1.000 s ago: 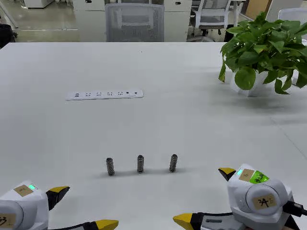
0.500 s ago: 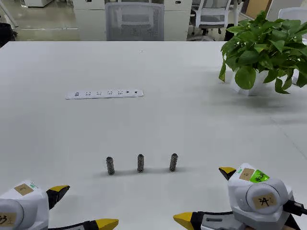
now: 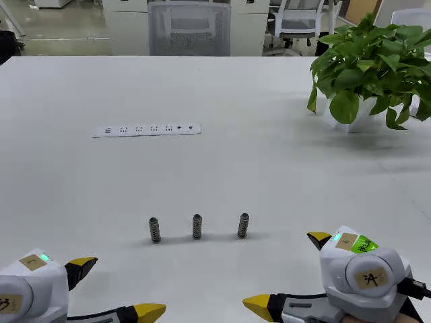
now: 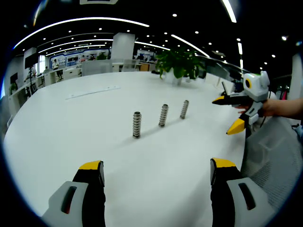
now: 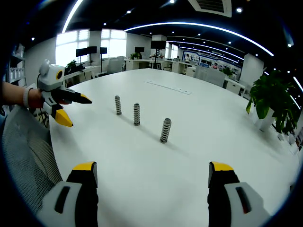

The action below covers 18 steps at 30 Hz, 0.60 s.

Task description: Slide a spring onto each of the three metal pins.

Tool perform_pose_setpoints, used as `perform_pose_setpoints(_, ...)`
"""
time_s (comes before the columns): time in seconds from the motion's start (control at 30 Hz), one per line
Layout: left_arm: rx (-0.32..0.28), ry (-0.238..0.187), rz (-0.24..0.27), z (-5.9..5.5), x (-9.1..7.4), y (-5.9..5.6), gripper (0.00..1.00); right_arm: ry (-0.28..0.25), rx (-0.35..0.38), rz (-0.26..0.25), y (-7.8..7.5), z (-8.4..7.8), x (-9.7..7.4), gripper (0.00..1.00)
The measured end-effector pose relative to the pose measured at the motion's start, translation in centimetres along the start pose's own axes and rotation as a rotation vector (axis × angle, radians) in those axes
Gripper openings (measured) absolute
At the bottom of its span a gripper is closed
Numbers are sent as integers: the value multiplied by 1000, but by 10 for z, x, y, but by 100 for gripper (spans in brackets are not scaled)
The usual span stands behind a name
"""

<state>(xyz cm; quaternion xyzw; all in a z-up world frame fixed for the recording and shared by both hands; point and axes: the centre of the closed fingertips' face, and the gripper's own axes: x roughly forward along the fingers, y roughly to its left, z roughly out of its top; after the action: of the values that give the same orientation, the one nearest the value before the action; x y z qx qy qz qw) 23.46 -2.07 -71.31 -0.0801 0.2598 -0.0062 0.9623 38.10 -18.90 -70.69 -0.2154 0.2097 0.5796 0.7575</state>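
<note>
On the white table, toward the near edge: three springs, upright, in a row, apart from one another: left spring, middle spring, right spring. Each probably sits over one of the pins, though the coils hide what is inside.

Left gripper: low at the near left, jaws spread wide, holding nothing, well short of the springs.

Right gripper: low at the near right, jaws spread wide, holding nothing.

Power strip: flat, beyond the springs, toward the left.

Potted plant: far right of the table.

Office chair: behind the far edge.
</note>
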Motion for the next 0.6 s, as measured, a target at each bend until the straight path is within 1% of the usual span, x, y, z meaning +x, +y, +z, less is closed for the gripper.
perform_pose_setpoints(0.43,1,-2,2,1,0,0,95,-1,2,-3,-1,0,0,99)
perform_pose_setpoints(0.6,1,-4,3,2,-1,-2,95,-2,2,-6,-1,0,-1,99)
